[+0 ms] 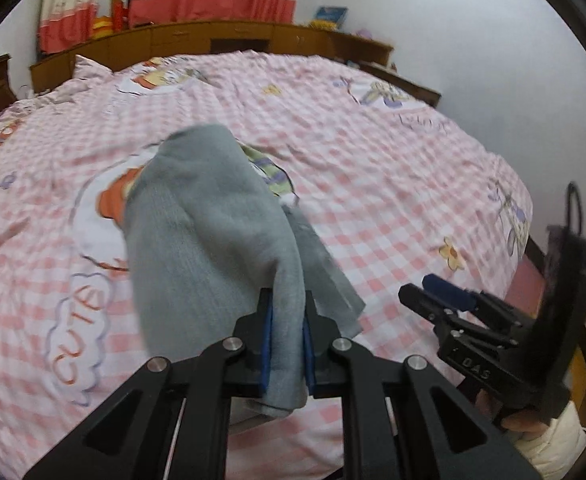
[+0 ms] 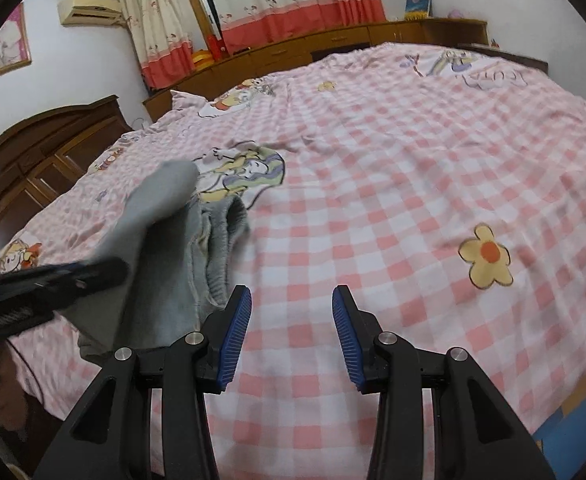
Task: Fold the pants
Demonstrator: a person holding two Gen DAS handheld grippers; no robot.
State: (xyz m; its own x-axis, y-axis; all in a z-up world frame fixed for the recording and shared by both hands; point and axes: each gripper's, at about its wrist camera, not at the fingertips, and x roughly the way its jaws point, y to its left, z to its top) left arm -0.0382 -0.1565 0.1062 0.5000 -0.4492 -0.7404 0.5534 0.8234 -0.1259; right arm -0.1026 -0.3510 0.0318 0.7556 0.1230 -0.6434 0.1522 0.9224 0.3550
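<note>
Grey knit pants [image 1: 213, 240], one pair, hang bunched over the pink checked bed [image 1: 373, 168], lifted at one end by the left gripper [image 1: 286, 320], whose jaws are clamped on the cloth. The right gripper [image 2: 292, 332], one of two, hovers beside with jaws apart, holding nothing.

The left hand-held gripper [image 1: 286, 322] is clamped on grey pants [image 1: 213, 232], angled downward. The right hand-held gripper [image 2: 292, 322] stands open and empty.
</note>
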